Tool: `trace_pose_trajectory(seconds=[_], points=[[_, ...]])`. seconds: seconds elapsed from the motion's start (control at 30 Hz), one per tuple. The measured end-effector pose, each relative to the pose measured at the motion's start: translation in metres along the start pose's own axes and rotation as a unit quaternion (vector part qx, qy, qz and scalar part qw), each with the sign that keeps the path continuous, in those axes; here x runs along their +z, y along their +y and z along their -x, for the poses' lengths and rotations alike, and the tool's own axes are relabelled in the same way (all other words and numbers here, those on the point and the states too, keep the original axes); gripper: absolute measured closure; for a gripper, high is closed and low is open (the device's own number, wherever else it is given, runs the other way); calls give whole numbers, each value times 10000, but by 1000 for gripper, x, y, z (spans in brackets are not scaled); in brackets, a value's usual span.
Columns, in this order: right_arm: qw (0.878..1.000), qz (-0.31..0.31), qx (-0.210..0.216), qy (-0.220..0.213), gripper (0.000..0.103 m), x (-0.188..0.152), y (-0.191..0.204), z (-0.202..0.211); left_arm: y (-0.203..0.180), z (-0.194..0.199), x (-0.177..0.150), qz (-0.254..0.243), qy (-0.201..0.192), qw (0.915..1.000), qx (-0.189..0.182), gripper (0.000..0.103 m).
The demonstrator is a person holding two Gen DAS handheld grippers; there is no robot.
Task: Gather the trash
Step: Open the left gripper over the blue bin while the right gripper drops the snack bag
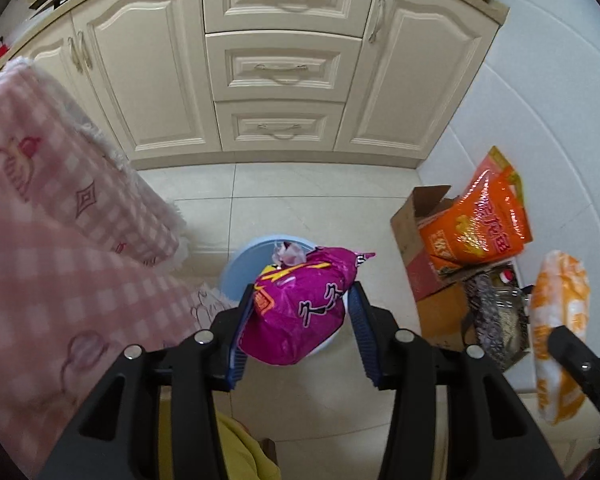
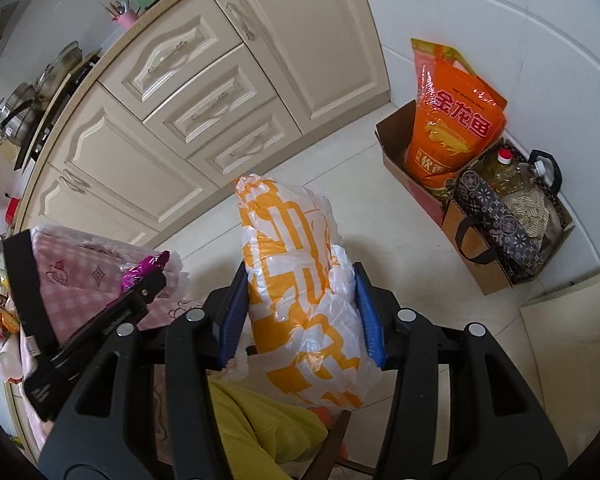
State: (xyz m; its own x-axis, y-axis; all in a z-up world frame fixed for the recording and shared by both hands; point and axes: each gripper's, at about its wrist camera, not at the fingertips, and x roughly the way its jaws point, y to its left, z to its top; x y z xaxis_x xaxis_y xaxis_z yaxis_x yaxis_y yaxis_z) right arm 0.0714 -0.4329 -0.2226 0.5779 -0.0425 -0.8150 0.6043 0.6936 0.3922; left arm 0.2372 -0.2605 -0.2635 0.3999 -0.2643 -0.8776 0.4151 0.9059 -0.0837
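A magenta snack bag (image 1: 300, 316) hangs between the blue pads of my left gripper (image 1: 300, 292), which is shut on it. Right under it on the floor stands a light blue bin (image 1: 236, 268) with crumpled pale wrapping (image 1: 286, 252) inside. My right gripper (image 2: 300, 280) is shut on an orange-and-white plastic bag (image 2: 288, 240) that sticks up past its fingers. That plastic bag (image 1: 560, 320) also shows at the right edge of the left wrist view. In the right wrist view the left gripper (image 2: 140, 292) is at the left, with the magenta snack bag (image 2: 146, 266) peeking out.
Cream cabinets with drawers (image 1: 280, 68) stand behind the bin. A pink checked cloth (image 1: 60, 240) hangs close on the left. By the white wall sit a cardboard box (image 2: 396, 160) with an orange rice bag (image 2: 456, 120) and a paper bag (image 2: 480, 264) holding bottles. Yellow-green clothing (image 2: 260, 420) lies below.
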Motion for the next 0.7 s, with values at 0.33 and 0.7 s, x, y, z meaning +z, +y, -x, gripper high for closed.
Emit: trace_pose_trajectory(seconds=[0.33,0.7], points=[[9982,360,125,462,54,14,27,-52,25,-22,12,-52,295,9977,603,40],[9874,950,758,1013,41,24,84,-88,39,4,17,-100,-38,9968,795,40]])
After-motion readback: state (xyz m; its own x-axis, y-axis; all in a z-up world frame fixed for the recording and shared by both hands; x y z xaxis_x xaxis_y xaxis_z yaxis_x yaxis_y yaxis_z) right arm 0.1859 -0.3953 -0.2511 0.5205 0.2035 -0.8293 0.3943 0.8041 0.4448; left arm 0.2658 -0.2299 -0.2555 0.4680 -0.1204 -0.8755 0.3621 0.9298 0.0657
